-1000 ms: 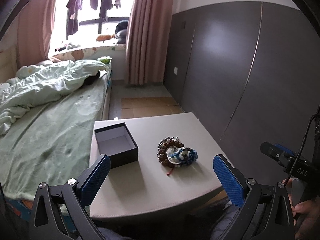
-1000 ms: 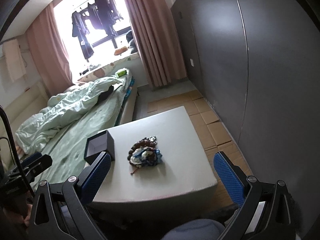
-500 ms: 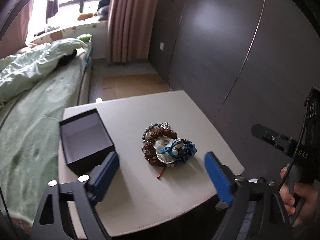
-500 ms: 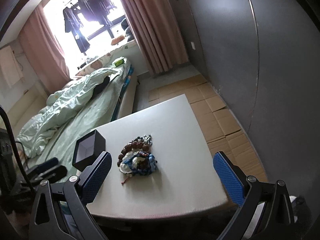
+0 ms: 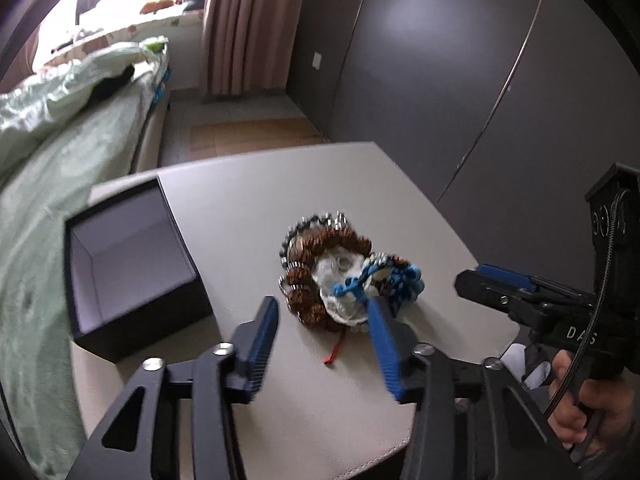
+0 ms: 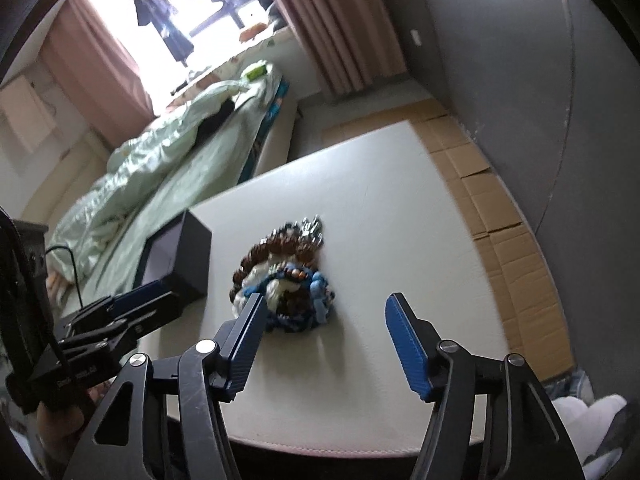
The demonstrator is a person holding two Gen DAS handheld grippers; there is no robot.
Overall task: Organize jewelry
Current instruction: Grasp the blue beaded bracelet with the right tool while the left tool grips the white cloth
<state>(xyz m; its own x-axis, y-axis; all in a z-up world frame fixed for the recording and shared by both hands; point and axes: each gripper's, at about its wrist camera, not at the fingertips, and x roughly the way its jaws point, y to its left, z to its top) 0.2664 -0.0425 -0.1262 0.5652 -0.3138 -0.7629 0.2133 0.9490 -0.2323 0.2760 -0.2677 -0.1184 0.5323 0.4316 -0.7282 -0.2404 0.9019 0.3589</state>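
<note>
Both have closed in: the left gripper (image 5: 322,322), narrowed but gaping and empty, now flanks the tangled brown-and-blue bead bracelet pile (image 5: 340,280); the right gripper (image 6: 326,320) likewise, empty.

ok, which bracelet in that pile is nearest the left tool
The blue bracelet: it lies at the pile's near right edge, by the left tool's right finger. The brown bead bracelet sits farther back.

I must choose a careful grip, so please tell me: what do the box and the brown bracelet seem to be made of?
Box: probably matte black card with pale lining, judging by thin straight walls. Brown bracelet: seemingly wood or seed beads, rough and dull, though blurred.
</note>
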